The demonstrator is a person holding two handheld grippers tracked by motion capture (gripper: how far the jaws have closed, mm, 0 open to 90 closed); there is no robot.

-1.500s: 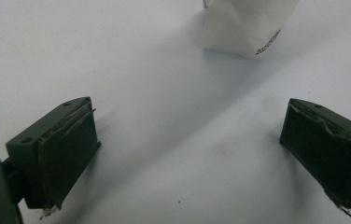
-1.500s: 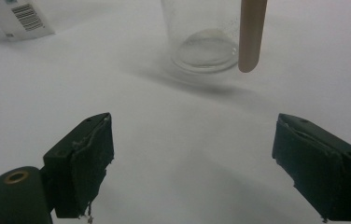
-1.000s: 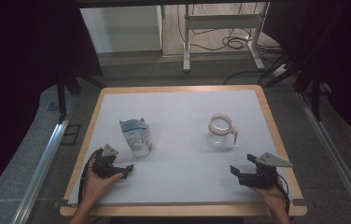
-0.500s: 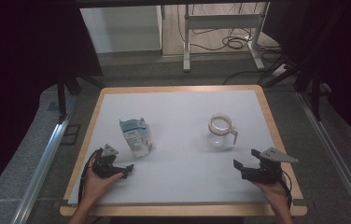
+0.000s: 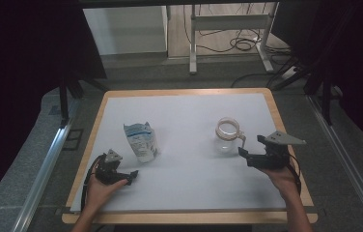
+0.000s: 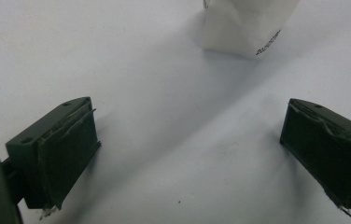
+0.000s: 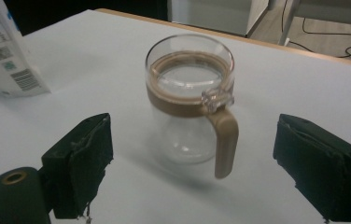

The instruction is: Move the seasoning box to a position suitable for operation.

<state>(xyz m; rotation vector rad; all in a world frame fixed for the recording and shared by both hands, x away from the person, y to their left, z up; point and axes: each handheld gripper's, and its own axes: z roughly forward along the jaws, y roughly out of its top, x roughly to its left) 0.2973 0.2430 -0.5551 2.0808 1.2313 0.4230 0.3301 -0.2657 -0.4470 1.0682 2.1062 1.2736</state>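
A clear glass mug with a tan band and tan handle stands upright on the white table top. Its handle points toward my right gripper, which is open just short of it, jaws on either side of the handle's line. A white and blue milk carton stands left of centre. My left gripper rests low on the table in front of the carton, open, with nothing between its jaws.
The white sheet covers a wooden-edged table. Past the far edge are a desk frame and cables on the floor. A metal rail runs along the left side.
My right gripper has risen a little and moved forward and left toward the mug's handle. The left gripper has stayed where it was.
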